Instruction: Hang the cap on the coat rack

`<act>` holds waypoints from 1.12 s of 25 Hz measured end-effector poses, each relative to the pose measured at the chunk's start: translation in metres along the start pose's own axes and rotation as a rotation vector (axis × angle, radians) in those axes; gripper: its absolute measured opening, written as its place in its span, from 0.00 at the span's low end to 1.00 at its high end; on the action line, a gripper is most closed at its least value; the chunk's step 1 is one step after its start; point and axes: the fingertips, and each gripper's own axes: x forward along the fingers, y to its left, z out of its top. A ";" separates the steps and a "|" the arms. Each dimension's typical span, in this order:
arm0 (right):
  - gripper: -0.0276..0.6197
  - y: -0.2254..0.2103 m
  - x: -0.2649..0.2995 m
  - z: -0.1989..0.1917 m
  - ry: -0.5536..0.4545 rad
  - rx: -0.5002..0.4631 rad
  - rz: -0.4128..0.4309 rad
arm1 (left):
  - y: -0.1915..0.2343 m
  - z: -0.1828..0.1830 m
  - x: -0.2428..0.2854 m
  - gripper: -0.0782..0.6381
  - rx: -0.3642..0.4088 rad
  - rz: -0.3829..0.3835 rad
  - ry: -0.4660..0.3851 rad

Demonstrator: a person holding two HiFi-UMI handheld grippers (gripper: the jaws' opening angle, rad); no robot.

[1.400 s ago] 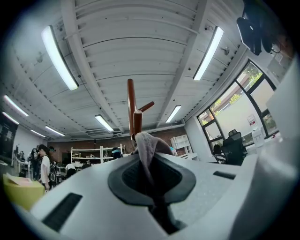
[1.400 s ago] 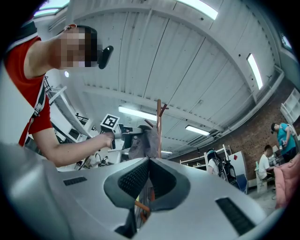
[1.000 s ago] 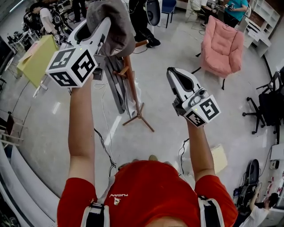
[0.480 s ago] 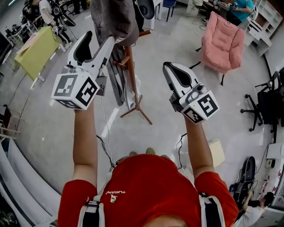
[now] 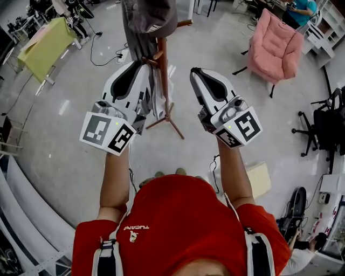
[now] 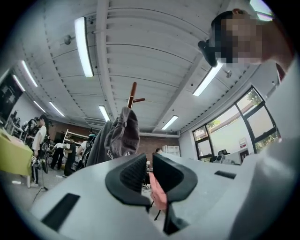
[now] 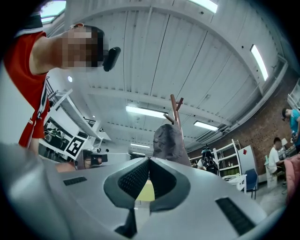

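A: Grey workshop floor [image 5: 64,161], head view: cap [image 5: 153,16] hangs atop coat rack [image 5: 163,70].
B: Left gripper view?
A: Left gripper [image 6: 149,157] jaws closing, slim gap, nothing between.
B: Right gripper view?
A: Right gripper [image 7: 149,160] tips together, holding nothing.

Count: my left tongs [image 5: 141,64] and right tongs [image 5: 194,71] make two; one cap [image 5: 153,16], one coat rack [image 5: 162,54], one pink armchair [image 5: 272,48].
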 end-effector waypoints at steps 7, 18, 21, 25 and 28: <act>0.08 0.025 0.003 0.003 -0.027 -0.051 0.018 | -0.017 -0.002 -0.020 0.12 0.055 -0.035 -0.044; 0.08 0.025 -0.001 -0.003 -0.010 -0.077 0.011 | -0.027 -0.005 -0.020 0.12 0.035 -0.049 -0.027; 0.08 0.023 -0.003 -0.007 0.003 -0.077 0.012 | -0.027 -0.010 -0.019 0.12 0.031 -0.051 -0.021; 0.08 0.022 -0.002 -0.004 -0.016 -0.084 0.008 | -0.026 -0.010 -0.020 0.12 0.029 -0.050 -0.017; 0.08 0.023 -0.002 -0.003 -0.016 -0.082 0.004 | -0.026 -0.009 -0.022 0.12 0.032 -0.051 -0.015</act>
